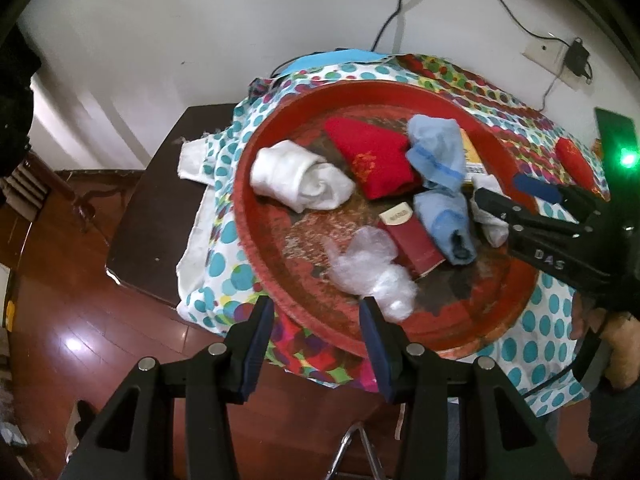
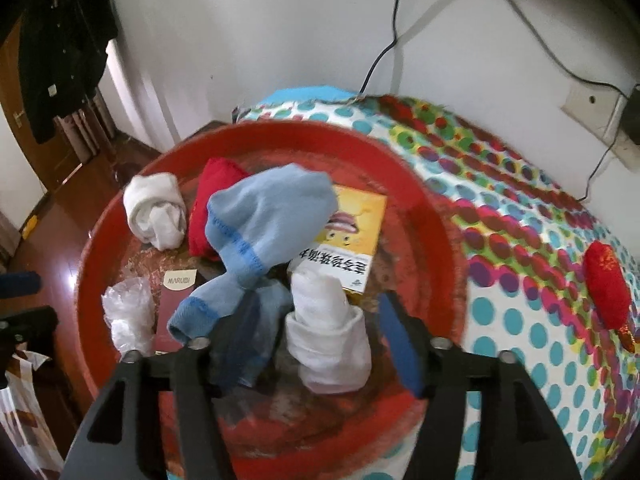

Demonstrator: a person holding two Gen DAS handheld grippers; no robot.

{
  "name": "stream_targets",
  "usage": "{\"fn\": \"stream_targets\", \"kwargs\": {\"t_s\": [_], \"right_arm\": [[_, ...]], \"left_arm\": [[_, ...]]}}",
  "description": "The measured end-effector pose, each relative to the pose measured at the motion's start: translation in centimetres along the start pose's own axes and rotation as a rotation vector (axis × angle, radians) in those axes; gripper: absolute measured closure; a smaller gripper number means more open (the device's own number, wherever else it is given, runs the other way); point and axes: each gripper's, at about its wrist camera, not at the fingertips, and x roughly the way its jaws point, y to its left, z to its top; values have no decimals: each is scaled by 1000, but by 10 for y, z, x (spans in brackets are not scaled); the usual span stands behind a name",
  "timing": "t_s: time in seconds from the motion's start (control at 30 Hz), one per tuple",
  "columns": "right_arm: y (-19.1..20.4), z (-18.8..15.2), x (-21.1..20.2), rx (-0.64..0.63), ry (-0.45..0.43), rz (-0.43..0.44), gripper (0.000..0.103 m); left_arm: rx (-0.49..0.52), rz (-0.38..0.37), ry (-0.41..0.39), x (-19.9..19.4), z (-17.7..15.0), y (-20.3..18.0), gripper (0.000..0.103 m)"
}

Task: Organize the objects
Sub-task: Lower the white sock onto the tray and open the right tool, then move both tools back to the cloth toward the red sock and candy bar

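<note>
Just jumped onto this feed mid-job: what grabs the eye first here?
The big round red tray on the dotted cloth, heaped with rolled socks: a white roll at its left, a red bundle and blue socks in the middle. The right gripper stands open around a second white sock roll near the tray's centre, and a red pouch lies alone on the cloth, right of the tray.

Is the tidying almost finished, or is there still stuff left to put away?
Nearly. Already in the red tray: white socks, blue socks, a red pouch, a book and a plastic wrapper. The right claw is open around a white sock roll standing in the tray. The left claw is empty. One red pouch remains on the spotted cloth.
</note>
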Motion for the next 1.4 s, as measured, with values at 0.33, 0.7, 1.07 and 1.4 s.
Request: {"fn": "stream_targets", "kwargs": {"t_s": [0.33,0.7,1.07,1.4], "right_arm": [[-47,-19,-59,56,-86,-38,33],[-163,-93,-95,225,-61,-242,33],[-299,-116,-82,218,-68,-306,33],[-366,-79,-23,170,17,-160,33]], "left_arm": [[113,-42,-12,-4,9,-51,58],[300,-136,10,5,2,-148,58],[392,-136,75,20,3,-223,58],[465,-85,117,50,37,-283,58]]}}
